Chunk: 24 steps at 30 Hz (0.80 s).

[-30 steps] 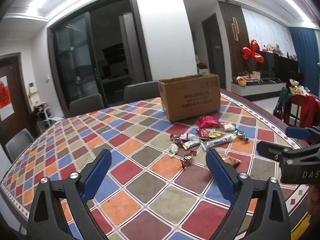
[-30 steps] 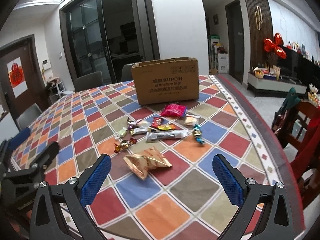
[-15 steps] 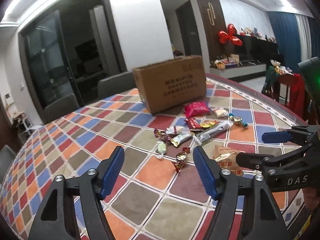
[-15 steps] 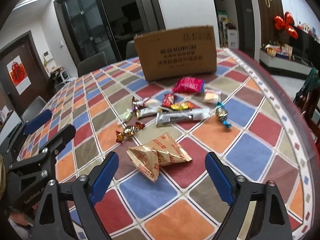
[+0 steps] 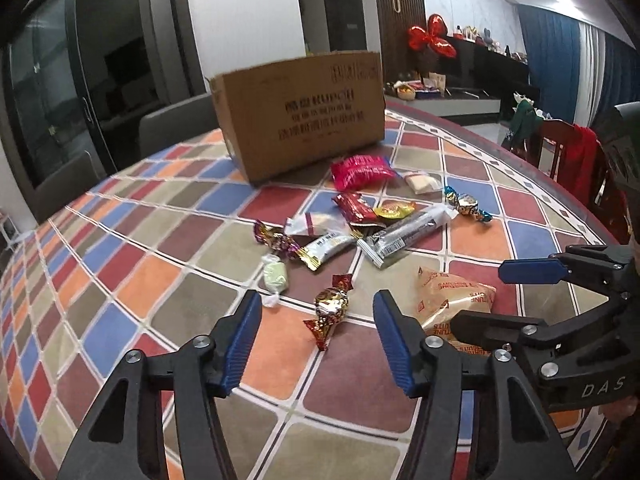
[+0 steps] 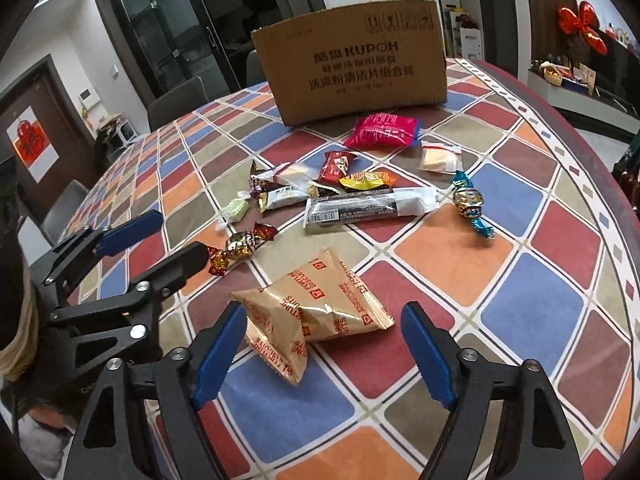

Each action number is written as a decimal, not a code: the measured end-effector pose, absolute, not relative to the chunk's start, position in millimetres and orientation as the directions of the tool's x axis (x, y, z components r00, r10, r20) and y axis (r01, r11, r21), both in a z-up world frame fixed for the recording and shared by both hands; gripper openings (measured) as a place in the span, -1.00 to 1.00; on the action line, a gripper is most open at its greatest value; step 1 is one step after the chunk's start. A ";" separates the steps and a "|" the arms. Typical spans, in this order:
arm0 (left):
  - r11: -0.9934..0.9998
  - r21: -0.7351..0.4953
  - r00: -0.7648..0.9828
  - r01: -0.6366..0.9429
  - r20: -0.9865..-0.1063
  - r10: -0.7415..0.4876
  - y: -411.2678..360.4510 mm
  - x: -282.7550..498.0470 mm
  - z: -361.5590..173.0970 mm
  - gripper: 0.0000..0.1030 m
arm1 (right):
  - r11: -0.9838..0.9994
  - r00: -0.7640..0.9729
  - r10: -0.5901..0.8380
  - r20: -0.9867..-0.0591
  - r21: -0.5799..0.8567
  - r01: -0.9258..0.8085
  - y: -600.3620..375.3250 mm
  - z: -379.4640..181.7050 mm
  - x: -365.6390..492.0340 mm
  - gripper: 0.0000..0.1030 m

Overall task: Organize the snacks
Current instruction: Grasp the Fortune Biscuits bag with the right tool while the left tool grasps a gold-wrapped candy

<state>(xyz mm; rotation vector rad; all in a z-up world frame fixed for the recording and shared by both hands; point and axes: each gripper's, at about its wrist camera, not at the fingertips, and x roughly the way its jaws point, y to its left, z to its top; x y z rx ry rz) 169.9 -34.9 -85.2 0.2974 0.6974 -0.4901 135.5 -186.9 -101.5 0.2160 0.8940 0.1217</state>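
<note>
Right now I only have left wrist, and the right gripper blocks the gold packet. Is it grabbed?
Observer: No. In the right wrist view the right gripper is open. The gold biscuit packet lies on the table between its fingers, with the right pad apart from it.
Operator: How close is my left gripper to the red-gold candy?
Observer: Very close. From that side the left gripper is open, and its nearer finger tip sits right beside the twisted end of the red-gold candy. I cannot tell whether they touch.
</note>
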 end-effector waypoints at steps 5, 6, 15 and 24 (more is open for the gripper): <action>0.839 0.072 0.628 0.539 -0.698 -0.343 -41.6 183.0 -93.4 0.07 | 0.967 0.594 0.213 -0.776 0.255 -0.015 -189.5 -108.4 146.7 0.50; 0.839 0.071 0.624 0.539 -0.703 -0.341 -42.8 185.6 -95.0 0.07 | 0.966 0.592 0.216 -0.777 0.257 -0.015 -190.1 -109.3 147.8 0.50; 0.844 -0.001 0.546 0.536 -0.762 -0.348 -46.9 204.6 -111.3 -0.12 | 0.967 0.581 0.214 -0.785 0.252 -0.015 -193.8 -113.6 164.0 0.50; 0.861 -0.032 0.518 0.507 -0.788 -0.335 -48.2 208.2 -119.7 -0.55 | 0.975 0.596 0.219 -0.773 0.202 -0.097 -188.8 -114.6 171.2 -0.02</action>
